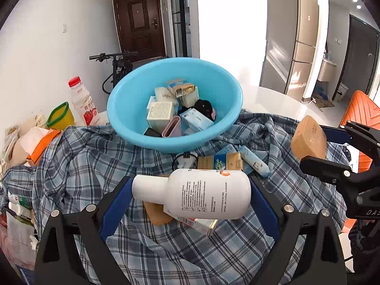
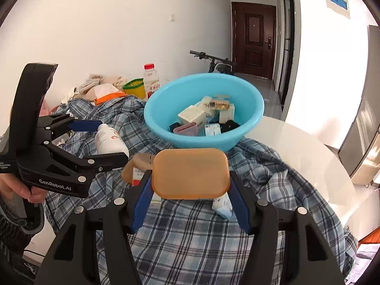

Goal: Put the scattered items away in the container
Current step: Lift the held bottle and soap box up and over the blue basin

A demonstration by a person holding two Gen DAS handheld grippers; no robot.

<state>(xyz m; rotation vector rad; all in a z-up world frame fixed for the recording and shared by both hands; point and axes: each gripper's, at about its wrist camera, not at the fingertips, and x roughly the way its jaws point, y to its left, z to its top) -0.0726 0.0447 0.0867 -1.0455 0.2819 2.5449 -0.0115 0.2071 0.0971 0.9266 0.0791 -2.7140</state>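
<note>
White bottle (image 1: 197, 193) and tan lid (image 2: 190, 173) are held aloft, each clamped in a claw.
Left claw (image 1: 191, 194) and right claw (image 2: 190, 190) must be carried to the basin (image 1: 123, 118) at 12 o'clock, then opened.

Bright daylight floods in from the right, blowing out the far doorway (pure white) and glaring off the glossy desk (image 2: 296, 147). Fisheye bending curves the edges, corners black; focus stays sharp.
</note>
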